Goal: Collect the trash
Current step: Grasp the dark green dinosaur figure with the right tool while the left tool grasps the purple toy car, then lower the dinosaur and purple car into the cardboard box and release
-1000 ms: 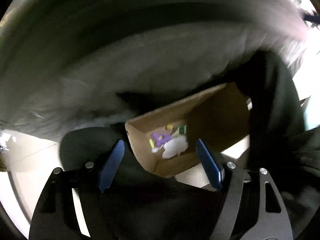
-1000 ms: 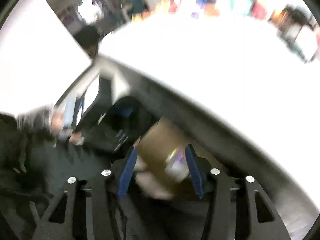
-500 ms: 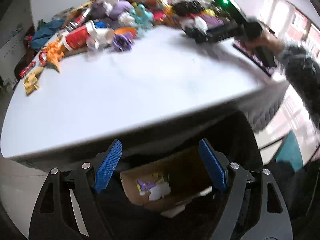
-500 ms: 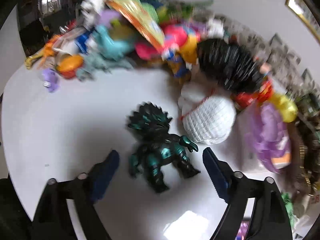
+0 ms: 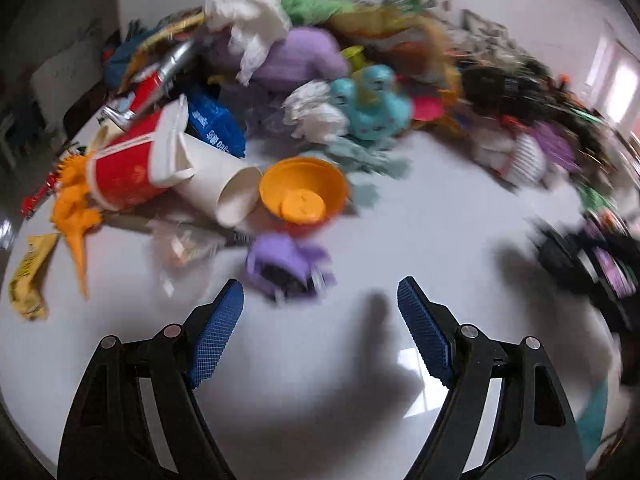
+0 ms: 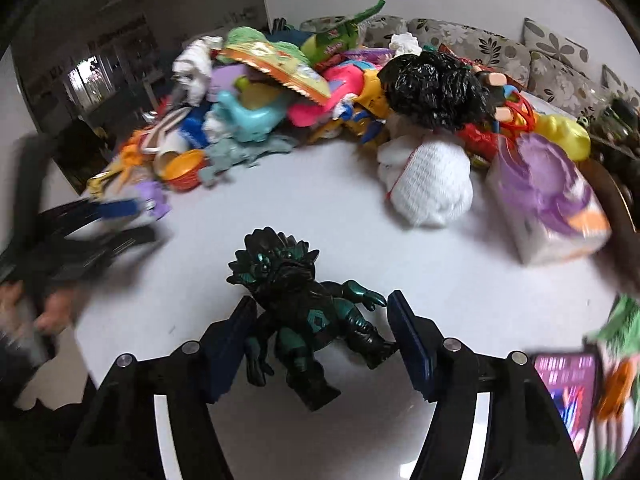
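My left gripper [image 5: 320,300] is open and empty above the white table [image 5: 440,216]. Just beyond its fingers lies a crumpled purple wrapper [image 5: 286,262]. Behind it lie a white paper cup [image 5: 224,184], a red paper cup [image 5: 124,168] and an orange plastic bowl [image 5: 304,194]. My right gripper [image 6: 318,306] is open, its fingers on either side of a black and teal monster toy [image 6: 308,312] that stands on the table [image 6: 320,200]. The left gripper also shows blurred at the left of the right wrist view [image 6: 100,216].
A heap of toys, tissues and wrappers runs along the far side of the table [image 5: 360,80]. A white knitted thing [image 6: 430,180], a tissue pack [image 6: 548,196] and a black wig [image 6: 436,88] lie at the right. A patterned sofa [image 6: 520,44] stands behind.
Both grippers have come up from the cardboard box below the table edge to above the tabletop. The left has moved in toward the purple wrapper; the right has closed in around the monster toy.
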Action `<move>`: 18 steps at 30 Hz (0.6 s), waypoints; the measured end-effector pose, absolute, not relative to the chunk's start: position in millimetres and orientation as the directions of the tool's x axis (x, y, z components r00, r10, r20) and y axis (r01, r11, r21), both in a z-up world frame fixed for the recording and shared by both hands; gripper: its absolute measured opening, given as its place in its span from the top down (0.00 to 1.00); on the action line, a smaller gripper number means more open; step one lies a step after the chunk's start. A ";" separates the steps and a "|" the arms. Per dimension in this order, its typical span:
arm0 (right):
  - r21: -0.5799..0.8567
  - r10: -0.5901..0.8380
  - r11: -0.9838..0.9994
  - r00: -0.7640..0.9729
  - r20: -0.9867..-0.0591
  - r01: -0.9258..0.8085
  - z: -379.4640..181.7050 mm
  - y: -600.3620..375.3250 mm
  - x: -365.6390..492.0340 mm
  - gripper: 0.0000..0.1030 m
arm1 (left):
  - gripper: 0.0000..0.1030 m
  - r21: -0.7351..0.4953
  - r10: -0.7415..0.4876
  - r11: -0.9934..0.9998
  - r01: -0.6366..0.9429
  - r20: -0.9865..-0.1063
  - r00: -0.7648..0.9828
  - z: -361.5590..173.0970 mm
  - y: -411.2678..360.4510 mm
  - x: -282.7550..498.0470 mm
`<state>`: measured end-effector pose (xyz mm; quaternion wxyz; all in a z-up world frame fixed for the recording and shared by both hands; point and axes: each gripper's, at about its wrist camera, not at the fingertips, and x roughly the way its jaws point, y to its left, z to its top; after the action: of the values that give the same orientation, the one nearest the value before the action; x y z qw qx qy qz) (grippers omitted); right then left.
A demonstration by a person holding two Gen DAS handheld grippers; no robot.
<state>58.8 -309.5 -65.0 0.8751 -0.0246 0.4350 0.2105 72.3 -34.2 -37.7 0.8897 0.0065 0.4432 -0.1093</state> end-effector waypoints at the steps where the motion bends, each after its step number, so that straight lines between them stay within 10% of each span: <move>1: 0.159 0.355 0.910 0.526 -0.773 -0.382 -67.2 -313.2 54.1 0.36 | 0.23 -0.068 -0.169 0.980 0.189 -0.787 0.593 -39.2 -37.5 81.0; 2: 0.176 0.361 0.912 0.520 -0.774 -0.372 -69.0 -317.8 49.2 0.36 | 0.23 -0.048 -0.145 0.983 0.177 -0.792 0.593 -40.3 -40.3 86.5; 4: 0.180 0.361 0.914 0.526 -0.770 -0.365 -69.6 -317.8 38.0 0.36 | 0.69 -0.082 -0.177 0.980 0.183 -0.779 0.601 -33.9 -42.4 86.0; 18: 0.192 0.468 0.864 0.601 -0.648 -0.465 -17.8 -286.9 -18.5 0.36 | 0.72 -0.042 -0.362 0.902 0.430 -0.617 0.698 38.3 -9.7 -63.2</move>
<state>-18.5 -286.9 -17.8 0.8946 0.0016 0.3628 0.2607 -63.2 -9.7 38.3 0.9200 0.0528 0.3231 -0.2153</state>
